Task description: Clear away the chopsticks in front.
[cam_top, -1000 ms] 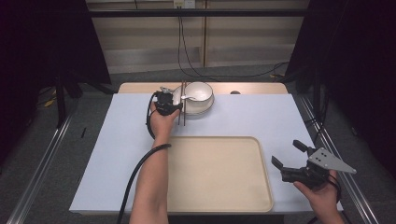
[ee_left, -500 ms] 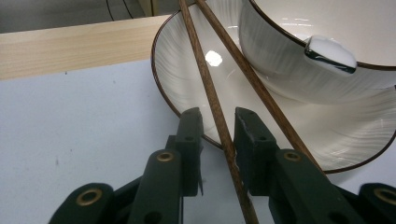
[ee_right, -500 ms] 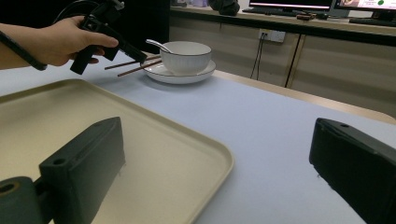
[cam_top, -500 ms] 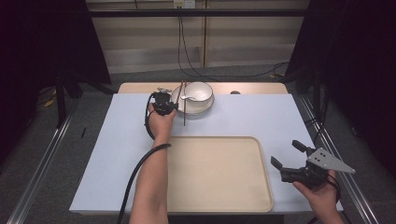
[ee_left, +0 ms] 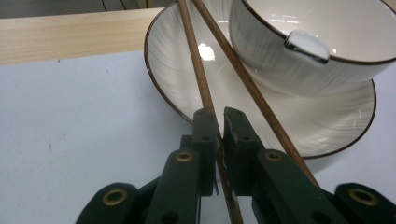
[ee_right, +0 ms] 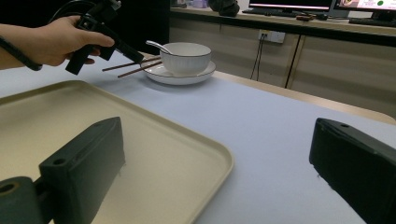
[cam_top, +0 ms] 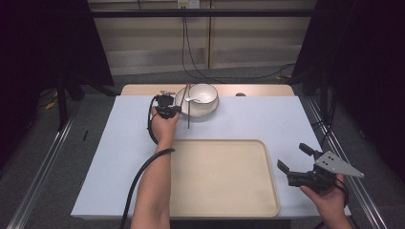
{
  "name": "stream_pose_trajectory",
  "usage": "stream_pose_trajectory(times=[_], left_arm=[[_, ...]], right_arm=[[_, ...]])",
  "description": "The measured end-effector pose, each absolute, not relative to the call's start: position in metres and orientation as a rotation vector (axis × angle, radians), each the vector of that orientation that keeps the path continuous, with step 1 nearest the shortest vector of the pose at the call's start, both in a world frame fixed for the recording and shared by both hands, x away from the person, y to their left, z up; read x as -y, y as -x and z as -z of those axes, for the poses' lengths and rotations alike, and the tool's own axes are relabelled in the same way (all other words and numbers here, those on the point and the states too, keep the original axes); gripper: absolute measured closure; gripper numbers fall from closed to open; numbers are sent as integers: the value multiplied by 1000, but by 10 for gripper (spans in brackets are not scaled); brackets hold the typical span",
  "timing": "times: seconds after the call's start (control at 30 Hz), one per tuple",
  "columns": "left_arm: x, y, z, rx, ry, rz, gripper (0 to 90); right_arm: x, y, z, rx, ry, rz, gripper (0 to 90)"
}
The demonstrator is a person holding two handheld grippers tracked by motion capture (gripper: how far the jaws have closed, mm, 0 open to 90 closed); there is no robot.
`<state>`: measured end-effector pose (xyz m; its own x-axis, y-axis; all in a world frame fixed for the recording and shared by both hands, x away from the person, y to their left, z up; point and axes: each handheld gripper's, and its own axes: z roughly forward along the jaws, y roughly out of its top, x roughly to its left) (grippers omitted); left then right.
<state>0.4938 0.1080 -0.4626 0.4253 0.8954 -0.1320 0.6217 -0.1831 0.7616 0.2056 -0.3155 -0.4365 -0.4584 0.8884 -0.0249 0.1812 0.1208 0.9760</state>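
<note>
The left gripper (ee_left: 215, 122) is at the near-left rim of the saucer (ee_left: 187, 65), which sits at the far edge of the counter (cam_top: 267, 119). Its jaws have just been closing and now pinch one chopstick (ee_left: 198, 70) between the pads; this chopstick runs from the jaws across the saucer's left side. The second chopstick (ee_left: 243, 79) lies just beside the first, to its right, crossing the saucer and passing outside the right jaw. In the high view both chopsticks (cam_top: 188, 107) lie on the saucer's left side, their near ends past its rim over the counter. A white bowl (cam_top: 203, 93) stands on the saucer, with a white spoon (cam_top: 191, 99) resting in it. The beige tray (cam_top: 219, 176) lies on the near side of the saucer, well apart from it. The right gripper (cam_top: 298, 160) hovers just off the tray's right edge, its jaws spread wide with nothing between them.
</note>
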Motion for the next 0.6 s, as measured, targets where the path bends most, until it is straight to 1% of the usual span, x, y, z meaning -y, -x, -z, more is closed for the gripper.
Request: stream_pose_trajectory(times=[0.07,0.2,0.3,0.47,0.6], left_arm=[[-110,-492,463,-1278,-1919,-456,835],[-109,-492,466,-1285,-1930,-446,806],[-111,-491,466,-1313,-1917,-440,850],[-112,-488,461,-1314,-1924,-429,856],[-122,-481,458,-1325,-1859,-410,856]], right_arm=[[315,-205,436,-1753,-1044,-1384,29],[315,-205,436,-1745,-1033,-1394,29],[315,-205,436,-1747,-1034,-1397,28],[315,-205,437,-1744,-1044,-1392,28],[315,-205,437,-1746,-1048,-1391,28]])
